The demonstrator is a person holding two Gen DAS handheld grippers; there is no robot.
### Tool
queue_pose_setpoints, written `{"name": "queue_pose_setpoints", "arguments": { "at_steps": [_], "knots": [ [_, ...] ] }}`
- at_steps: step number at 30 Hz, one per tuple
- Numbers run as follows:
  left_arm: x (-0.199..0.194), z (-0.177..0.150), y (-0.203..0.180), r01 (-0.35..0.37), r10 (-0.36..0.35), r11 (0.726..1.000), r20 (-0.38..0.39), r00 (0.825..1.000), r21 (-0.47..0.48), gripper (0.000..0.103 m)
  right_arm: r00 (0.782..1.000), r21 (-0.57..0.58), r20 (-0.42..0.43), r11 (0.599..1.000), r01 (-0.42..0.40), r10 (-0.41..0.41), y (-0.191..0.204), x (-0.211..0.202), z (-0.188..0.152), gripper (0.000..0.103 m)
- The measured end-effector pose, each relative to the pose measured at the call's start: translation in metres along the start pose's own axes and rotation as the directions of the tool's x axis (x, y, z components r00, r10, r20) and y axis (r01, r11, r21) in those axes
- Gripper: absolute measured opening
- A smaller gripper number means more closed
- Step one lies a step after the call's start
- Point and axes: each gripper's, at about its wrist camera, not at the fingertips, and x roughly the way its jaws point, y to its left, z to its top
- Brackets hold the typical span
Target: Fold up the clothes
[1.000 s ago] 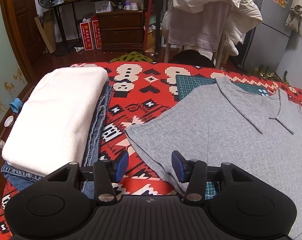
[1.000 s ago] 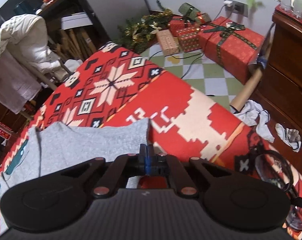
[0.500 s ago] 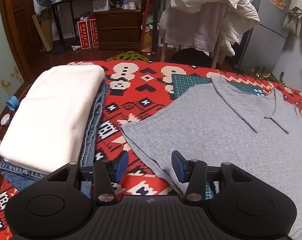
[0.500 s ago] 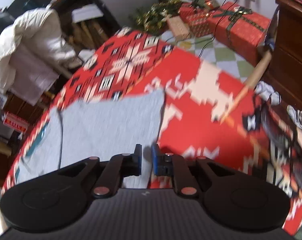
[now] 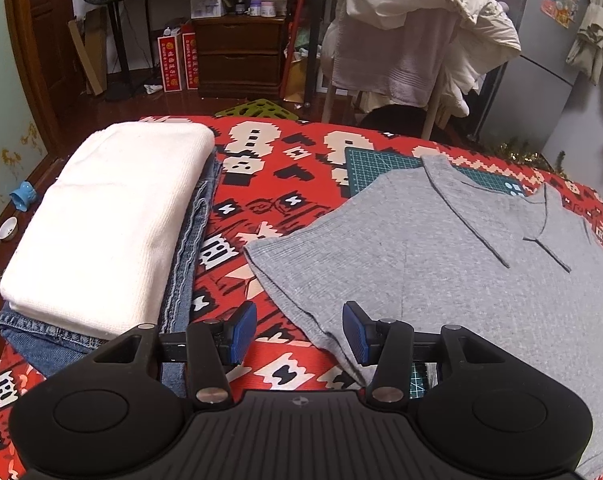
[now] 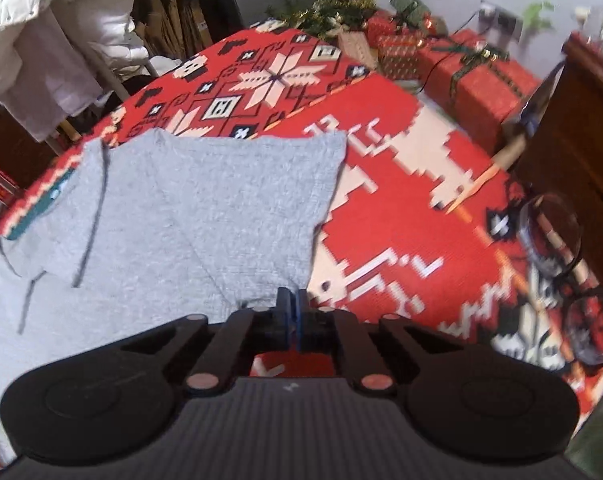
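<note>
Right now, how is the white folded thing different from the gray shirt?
The white folded cloth is already folded thick and sits on top of blue jeans; the gray shirt lies spread out flat and thin, only partly folded. The cloth is plain white; the shirt is gray. Both lie on the red patterned cover.

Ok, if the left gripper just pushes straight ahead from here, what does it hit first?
Probably the near left edge of the grey shirt. The open left gripper hovers above the red patterned cloth, with the shirt's hem crossing just ahead between its fingers. Height above the fabric is unclear.
</note>
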Motion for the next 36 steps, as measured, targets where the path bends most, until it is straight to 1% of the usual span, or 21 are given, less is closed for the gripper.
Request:
{"name": "queue_pose_setpoints", "arguments": {
  "at_steps": [1,2,4,5,6,9,11,13,17,19,25,26,27,28,32,34,36],
  "knots": [
    [0.000,0.000,0.000,0.002,-0.002,1.000,-0.001,1.000,-0.001,0.047,1.000,-0.002,0.012,1.000,0.022,-0.022,-0.002,0.000,0.001,0.002],
    [-0.001,-0.001,0.001,0.005,-0.005,1.000,-0.002,1.000,-0.001,0.047,1.000,0.003,0.009,1.000,0.011,-0.011,-0.006,0.000,0.003,0.002],
    [-0.001,-0.002,0.001,0.012,-0.012,1.000,-0.005,1.000,0.001,0.047,0.998,0.031,-0.016,0.998,-0.058,0.058,-0.016,-0.001,0.004,0.003],
    [-0.002,-0.002,0.001,0.015,-0.015,1.000,-0.006,1.000,0.002,0.047,0.996,0.033,-0.017,0.996,-0.085,0.086,-0.018,-0.004,0.004,0.008],
    [-0.002,-0.003,0.000,0.020,-0.020,1.000,-0.008,1.000,0.004,0.047,0.995,0.035,-0.007,0.994,-0.103,0.103,-0.020,-0.008,0.002,0.011],
    [-0.003,-0.007,-0.002,0.031,-0.031,1.000,-0.015,0.999,0.005,0.047,0.987,0.012,0.014,0.987,-0.162,0.162,-0.019,-0.023,-0.005,0.011],
    [-0.004,-0.010,-0.004,0.038,-0.038,0.999,-0.019,0.999,0.006,0.047,0.979,-0.001,0.003,0.979,-0.206,0.206,-0.015,-0.028,-0.010,0.011],
    [-0.004,-0.012,-0.005,0.045,-0.045,0.999,-0.025,0.999,0.006,0.047,0.973,-0.033,-0.020,0.973,-0.230,0.229,-0.007,-0.029,-0.017,0.011],
    [-0.006,-0.015,-0.006,0.048,-0.048,0.999,-0.026,0.999,0.009,0.047,0.975,-0.087,-0.052,0.971,-0.221,0.217,0.006,-0.022,-0.026,0.011],
    [-0.007,-0.015,-0.004,0.047,-0.047,0.999,-0.026,0.999,0.007,0.047,0.972,-0.091,-0.063,0.969,-0.230,0.225,0.008,-0.019,-0.028,0.011],
    [-0.005,-0.016,0.002,0.042,-0.043,0.999,-0.034,0.999,-0.012,0.048,0.978,-0.146,-0.072,0.967,-0.207,0.198,0.020,-0.013,-0.033,0.011],
    [-0.005,-0.017,0.003,0.042,-0.042,0.999,-0.035,0.998,-0.014,0.048,0.980,-0.167,-0.069,0.966,-0.197,0.188,0.022,-0.013,-0.034,0.010],
    [-0.005,-0.017,0.003,0.042,-0.043,0.999,-0.037,0.998,-0.016,0.048,0.983,-0.189,-0.064,0.965,-0.182,0.173,0.025,-0.013,-0.035,0.005],
    [-0.005,-0.018,0.003,0.044,-0.045,0.999,-0.039,0.998,-0.019,0.048,0.986,-0.209,-0.060,0.964,-0.166,0.157,0.028,-0.014,-0.036,0.004],
    [-0.005,-0.020,0.003,0.047,-0.048,0.999,-0.045,0.998,-0.022,0.048,0.995,-0.275,-0.027,0.956,-0.100,0.096,0.038,-0.019,-0.041,0.001],
    [-0.006,-0.021,0.003,0.047,-0.048,0.999,-0.044,0.998,-0.022,0.048,0.999,-0.273,-0.001,0.961,-0.052,0.053,0.033,-0.022,-0.040,0.001],
    [-0.008,-0.022,0.004,0.051,-0.051,0.999,-0.044,0.998,-0.020,0.048,0.998,-0.219,-0.010,0.974,-0.059,0.058,0.019,-0.022,-0.035,0.000]
  ]
}}
